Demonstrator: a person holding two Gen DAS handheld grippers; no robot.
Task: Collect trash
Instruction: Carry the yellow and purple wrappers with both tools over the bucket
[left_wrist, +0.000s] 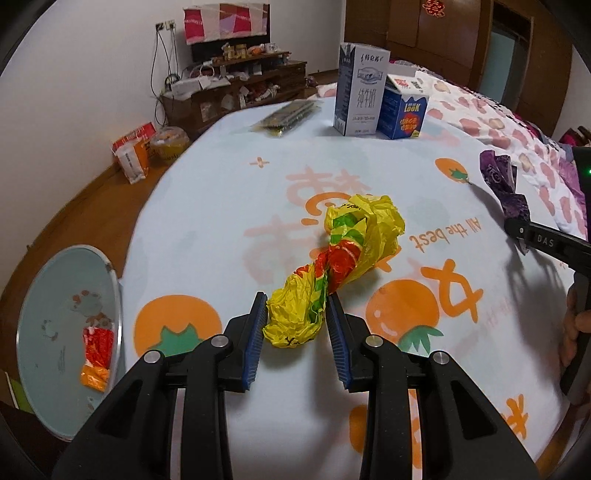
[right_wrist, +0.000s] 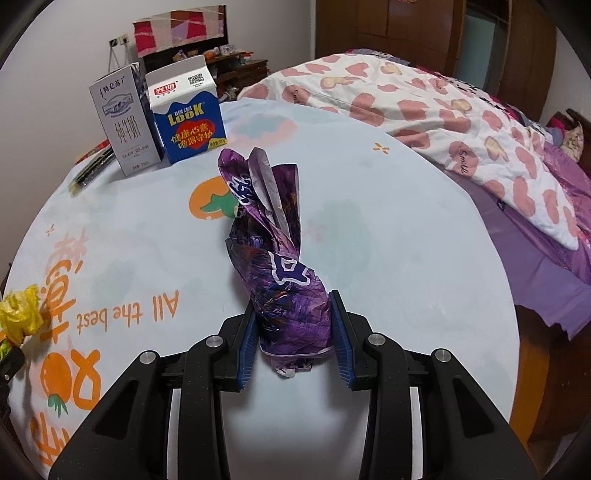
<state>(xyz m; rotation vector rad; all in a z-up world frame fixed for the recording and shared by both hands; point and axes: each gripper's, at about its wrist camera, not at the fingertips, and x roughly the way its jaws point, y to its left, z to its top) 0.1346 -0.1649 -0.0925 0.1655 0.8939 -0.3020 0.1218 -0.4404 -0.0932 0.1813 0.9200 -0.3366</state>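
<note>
Yellow crumpled wrapper (left_wrist: 334, 269), clamped at its near end in the left gripper (left_wrist: 297, 314), long axis running away toward one o'clock above the printed bench (left_wrist: 221, 192). Pale-blue bin (left_wrist: 55, 295), wrappers already inside, lies at about nine o'clock of that gripper, nearer the left hand. Purple wrapper (right_wrist: 280, 258), pinched in the right gripper (right_wrist: 293, 325), points to twelve o'clock, well apart from the bin.

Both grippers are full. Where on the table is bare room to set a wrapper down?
Bare cloth lies between the yellow wrapper and the milk cartons, and right of the purple wrapper toward the quilt. Crowded at the cartons.
</note>
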